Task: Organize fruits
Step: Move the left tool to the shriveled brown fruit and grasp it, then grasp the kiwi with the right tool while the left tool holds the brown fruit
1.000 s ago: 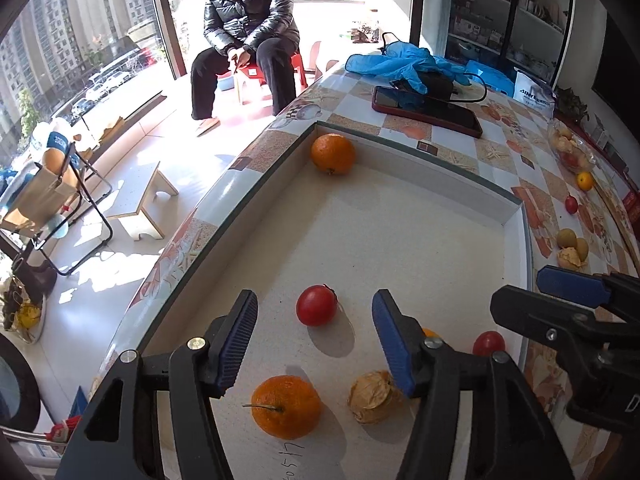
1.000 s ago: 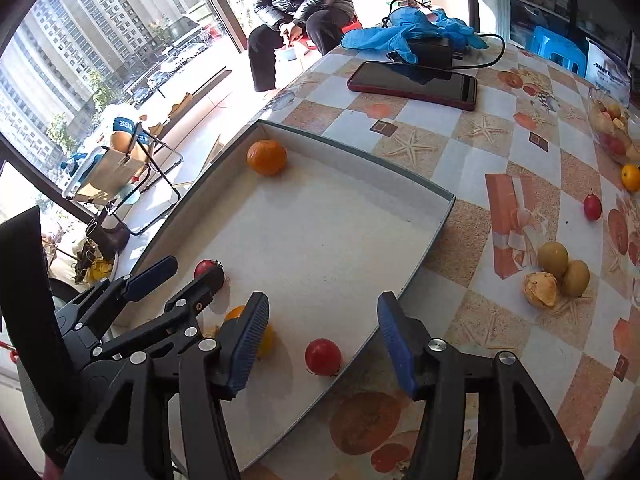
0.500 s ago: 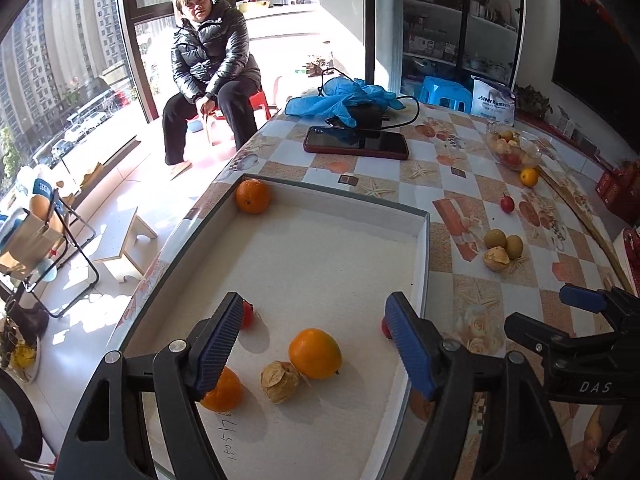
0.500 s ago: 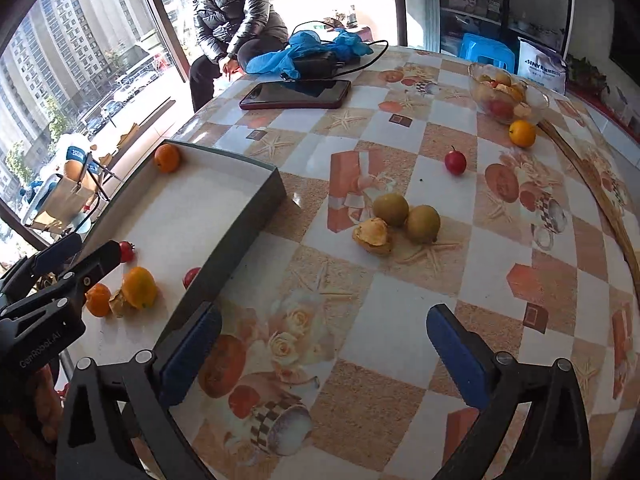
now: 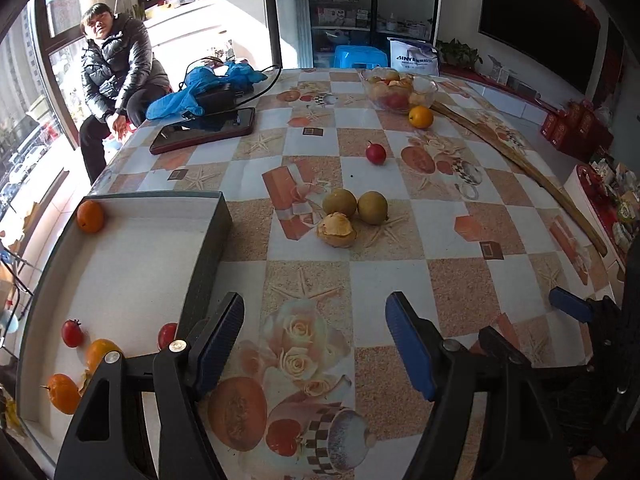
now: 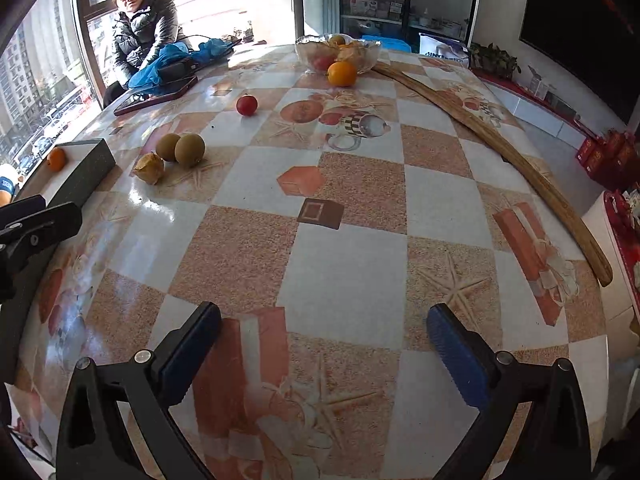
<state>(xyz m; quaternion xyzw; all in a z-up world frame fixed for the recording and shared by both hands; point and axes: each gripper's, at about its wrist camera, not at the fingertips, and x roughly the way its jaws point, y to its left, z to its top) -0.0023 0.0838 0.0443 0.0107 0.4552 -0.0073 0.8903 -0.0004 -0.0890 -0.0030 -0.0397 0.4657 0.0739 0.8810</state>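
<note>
A grey tray (image 5: 208, 248) at the left holds several oranges, one in the far corner (image 5: 90, 216), and two small red fruits (image 5: 72, 333). On the patterned table lie two brown round fruits (image 5: 339, 202), a tan husked one (image 5: 337, 229), a red fruit (image 5: 375, 153) and an orange (image 5: 421, 117). My left gripper (image 5: 315, 320) is open and empty over the table just right of the tray wall. My right gripper (image 6: 322, 320) stands wide open and empty above bare tablecloth, well short of the brown fruits (image 6: 189, 150).
A glass bowl (image 5: 398, 90) of fruit stands at the far side. A phone (image 5: 204, 130) and blue cloth (image 5: 204, 88) lie far left. A long wooden stick (image 6: 500, 148) runs along the right edge. A person (image 5: 116, 72) sits beyond the table.
Both grippers have swung right, from over the tray to over the patterned table. The right gripper's jaws have spread wider. No fruit has moved.
</note>
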